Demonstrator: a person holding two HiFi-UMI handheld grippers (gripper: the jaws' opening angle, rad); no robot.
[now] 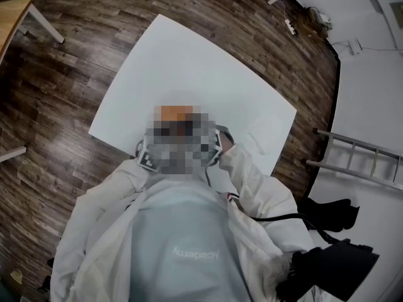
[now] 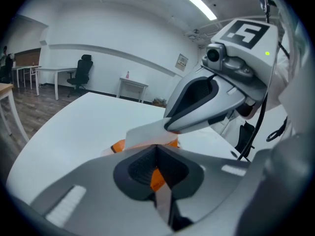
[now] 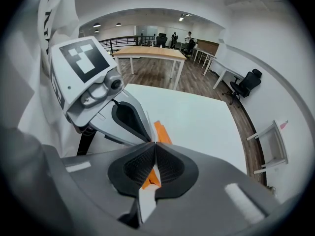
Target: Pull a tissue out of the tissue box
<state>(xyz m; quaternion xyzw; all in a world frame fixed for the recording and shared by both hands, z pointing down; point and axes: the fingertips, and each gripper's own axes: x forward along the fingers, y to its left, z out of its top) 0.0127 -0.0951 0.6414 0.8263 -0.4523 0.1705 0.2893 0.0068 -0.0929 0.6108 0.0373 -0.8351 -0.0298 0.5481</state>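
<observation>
Just beyond the pressed-together tips of my left gripper (image 2: pixel 157 147), the orange tissue box (image 2: pixel 118 146) lies on the white table (image 2: pixel 83 127). My right gripper (image 2: pixel 167 127) reaches in above the box from the left one's right, clenched on a white tissue (image 2: pixel 142 132) standing up from it.

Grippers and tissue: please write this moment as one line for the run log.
left gripper: shut, near box | right gripper: shut on tissue | tissue: above box
</observation>
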